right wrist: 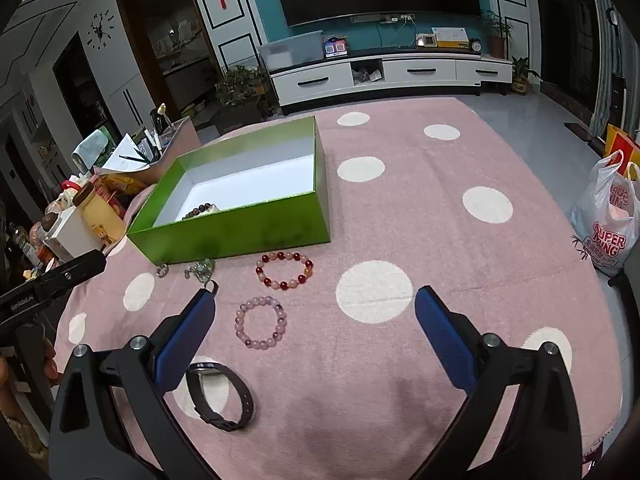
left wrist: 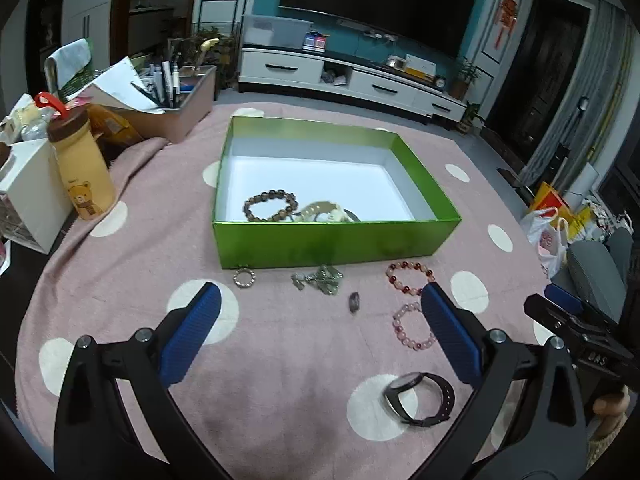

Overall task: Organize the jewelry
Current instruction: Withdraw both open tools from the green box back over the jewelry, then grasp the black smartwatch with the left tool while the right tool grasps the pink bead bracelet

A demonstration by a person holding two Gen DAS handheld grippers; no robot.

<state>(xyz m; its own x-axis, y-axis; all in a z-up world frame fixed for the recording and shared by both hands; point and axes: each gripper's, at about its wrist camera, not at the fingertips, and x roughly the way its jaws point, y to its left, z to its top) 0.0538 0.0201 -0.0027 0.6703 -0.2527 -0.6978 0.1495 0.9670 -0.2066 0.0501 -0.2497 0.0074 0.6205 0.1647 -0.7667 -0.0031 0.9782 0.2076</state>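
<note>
A green open box on the pink dotted cloth holds a brown bead bracelet and a pale piece of jewelry. In front of it lie a small silver bead ring, a grey-green chain, a dark ring, a red bead bracelet, a pink bead bracelet and a black watch. My left gripper is open and empty above the chain and ring. My right gripper is open and empty, right of the pink bracelet.
A yellow bear bottle, a white box and a pen tray crowd the table's left. A plastic bag sits off the table's right edge. The right gripper's body shows in the left wrist view.
</note>
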